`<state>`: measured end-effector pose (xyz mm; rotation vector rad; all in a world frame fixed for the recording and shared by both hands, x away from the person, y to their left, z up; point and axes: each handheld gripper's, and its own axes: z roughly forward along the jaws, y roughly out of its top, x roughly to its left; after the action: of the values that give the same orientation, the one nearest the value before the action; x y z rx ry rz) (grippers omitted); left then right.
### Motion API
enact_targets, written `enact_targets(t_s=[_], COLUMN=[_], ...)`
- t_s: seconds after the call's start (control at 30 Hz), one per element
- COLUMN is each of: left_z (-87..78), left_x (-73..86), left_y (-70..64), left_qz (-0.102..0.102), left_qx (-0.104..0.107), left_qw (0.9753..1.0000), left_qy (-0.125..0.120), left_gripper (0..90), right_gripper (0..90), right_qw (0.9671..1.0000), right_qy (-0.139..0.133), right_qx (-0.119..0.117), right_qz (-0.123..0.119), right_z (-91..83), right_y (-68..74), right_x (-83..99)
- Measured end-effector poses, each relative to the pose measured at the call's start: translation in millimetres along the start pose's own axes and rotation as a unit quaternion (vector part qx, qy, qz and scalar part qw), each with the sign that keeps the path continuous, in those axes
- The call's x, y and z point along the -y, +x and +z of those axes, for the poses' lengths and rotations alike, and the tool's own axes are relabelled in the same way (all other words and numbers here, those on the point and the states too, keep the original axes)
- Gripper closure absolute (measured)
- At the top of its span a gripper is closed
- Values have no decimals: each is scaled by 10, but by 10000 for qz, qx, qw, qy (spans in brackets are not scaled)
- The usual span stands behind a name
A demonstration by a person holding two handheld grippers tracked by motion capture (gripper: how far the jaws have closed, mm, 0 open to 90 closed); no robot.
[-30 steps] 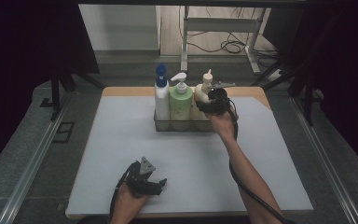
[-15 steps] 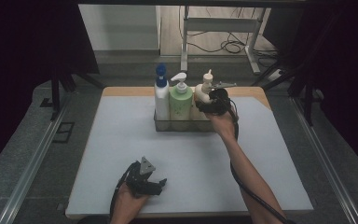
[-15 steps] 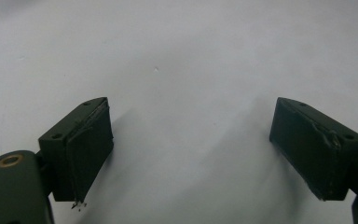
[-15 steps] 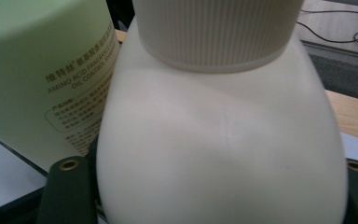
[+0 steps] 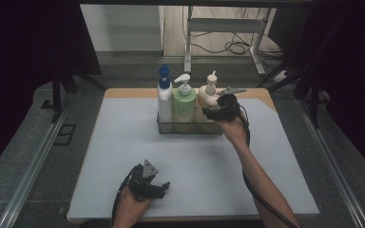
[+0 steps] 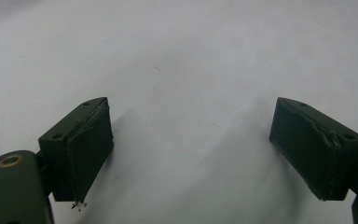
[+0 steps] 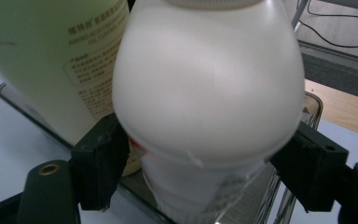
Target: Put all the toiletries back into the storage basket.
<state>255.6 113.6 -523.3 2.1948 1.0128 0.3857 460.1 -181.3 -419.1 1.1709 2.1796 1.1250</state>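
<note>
Two grippers: right gripper clamps the cream pump bottle; left gripper gapes empty on the surface.
Bottle: upright in the clear caddy, touching the green bottle.
Risk: a tilted lift could snag the caddy wall.

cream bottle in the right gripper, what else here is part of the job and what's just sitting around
Part of the job:
cream bottle, between the right gripper's jaws
wire basket it stands in

Just sitting around:
green pump bottle
white bottle with blue cap
left gripper, open over the bare white mat
</note>
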Motion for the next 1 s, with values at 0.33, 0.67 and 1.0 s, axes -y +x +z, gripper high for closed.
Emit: enact_targets(t_s=[0.33, 0.67, 1.0], left_z=[1, 2, 0], left_x=[0, 0, -1], left_y=[1, 1, 0], left_qz=[-3, -12, -10], left_qx=[9, 13, 12], left_qw=[10000, 10000, 10000], left_qy=[-7, -11, -1], left_gripper=[131, 131, 131], right_gripper=[205, 191, 420], right_qw=[9997, 9985, 9996], right_qy=[-22, 205, 170], right_qx=[-207, -335, -206], right_qz=[-132, -391, -17], right_z=[-176, -319, -415], right_y=[-34, -89, -265], right_x=[102, 213, 290])
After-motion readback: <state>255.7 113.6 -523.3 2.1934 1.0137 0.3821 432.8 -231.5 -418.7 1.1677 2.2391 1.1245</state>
